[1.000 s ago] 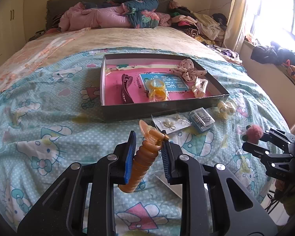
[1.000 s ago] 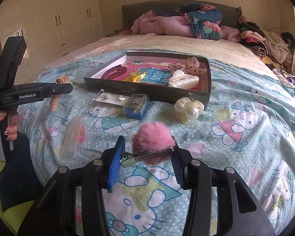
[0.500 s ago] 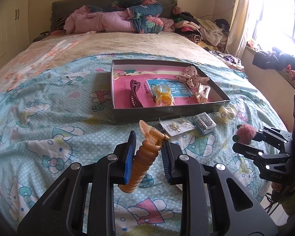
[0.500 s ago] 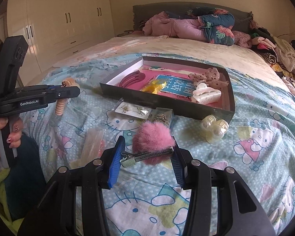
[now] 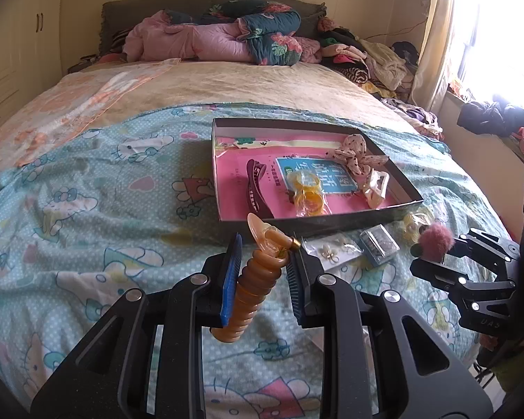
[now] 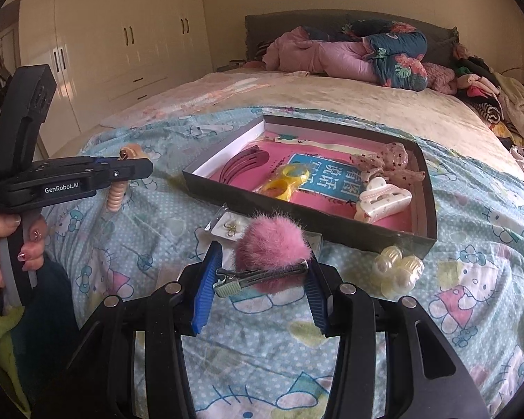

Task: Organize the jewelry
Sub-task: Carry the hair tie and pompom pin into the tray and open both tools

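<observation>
My left gripper [image 5: 263, 272] is shut on an amber ribbed hair clip [image 5: 253, 286] and holds it above the bedspread, short of the dark box [image 5: 314, 223]. It also shows in the right wrist view [image 6: 122, 169]. My right gripper [image 6: 262, 276] is shut on a pink pompom hair clip [image 6: 272, 248], also above the bedspread; it shows at the right of the left wrist view [image 5: 436, 239]. The box, with a pink lining, holds a maroon claw clip [image 5: 255, 192], yellow rings [image 5: 307, 192], a dotted bow [image 5: 356, 157] and a white claw clip [image 6: 384, 199].
In front of the box lie a bag of earrings [image 5: 332, 249], a small clear case [image 5: 379, 244] and a pearly clip [image 6: 398, 269]. Piled bedding [image 5: 227, 35] lies at the headboard, clothes [image 5: 373, 59] at the right. Wardrobes [image 6: 122, 52] stand left.
Both grippers have moved closer to the box with their clips still held. The box and loose items look larger and nearer in both views.
</observation>
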`<move>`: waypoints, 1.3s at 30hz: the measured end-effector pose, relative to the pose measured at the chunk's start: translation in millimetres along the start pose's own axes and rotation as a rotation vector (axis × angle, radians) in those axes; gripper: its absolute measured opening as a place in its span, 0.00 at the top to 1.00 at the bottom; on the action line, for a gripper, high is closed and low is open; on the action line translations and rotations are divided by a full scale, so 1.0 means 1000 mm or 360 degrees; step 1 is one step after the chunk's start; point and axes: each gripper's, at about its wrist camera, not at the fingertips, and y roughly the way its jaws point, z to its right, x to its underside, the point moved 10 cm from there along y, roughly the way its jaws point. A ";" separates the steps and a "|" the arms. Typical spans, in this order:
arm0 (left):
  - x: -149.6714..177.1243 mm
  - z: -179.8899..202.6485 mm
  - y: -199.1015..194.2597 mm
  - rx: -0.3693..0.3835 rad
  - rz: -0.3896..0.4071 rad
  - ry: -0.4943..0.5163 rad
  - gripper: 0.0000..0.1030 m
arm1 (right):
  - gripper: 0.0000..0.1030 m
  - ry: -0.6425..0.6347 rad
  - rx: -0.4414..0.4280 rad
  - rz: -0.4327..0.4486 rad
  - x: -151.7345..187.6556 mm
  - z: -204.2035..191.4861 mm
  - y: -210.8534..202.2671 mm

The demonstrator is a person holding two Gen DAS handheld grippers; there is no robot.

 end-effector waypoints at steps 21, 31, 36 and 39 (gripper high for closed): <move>-0.033 0.028 0.065 0.0086 -0.0071 0.0035 0.83 | 0.58 0.0067 0.0149 0.0032 -0.042 0.072 0.028; -0.051 0.046 0.101 0.0096 -0.0108 0.0096 0.83 | 0.58 0.0084 0.0245 0.0022 -0.063 0.116 0.046; -0.056 0.053 0.117 0.0095 -0.0134 0.0117 0.83 | 0.58 0.0086 0.0269 -0.0016 -0.071 0.132 0.064; -0.058 0.055 0.126 0.0086 -0.0149 0.0133 0.83 | 0.58 0.0090 0.0280 -0.0045 -0.073 0.141 0.076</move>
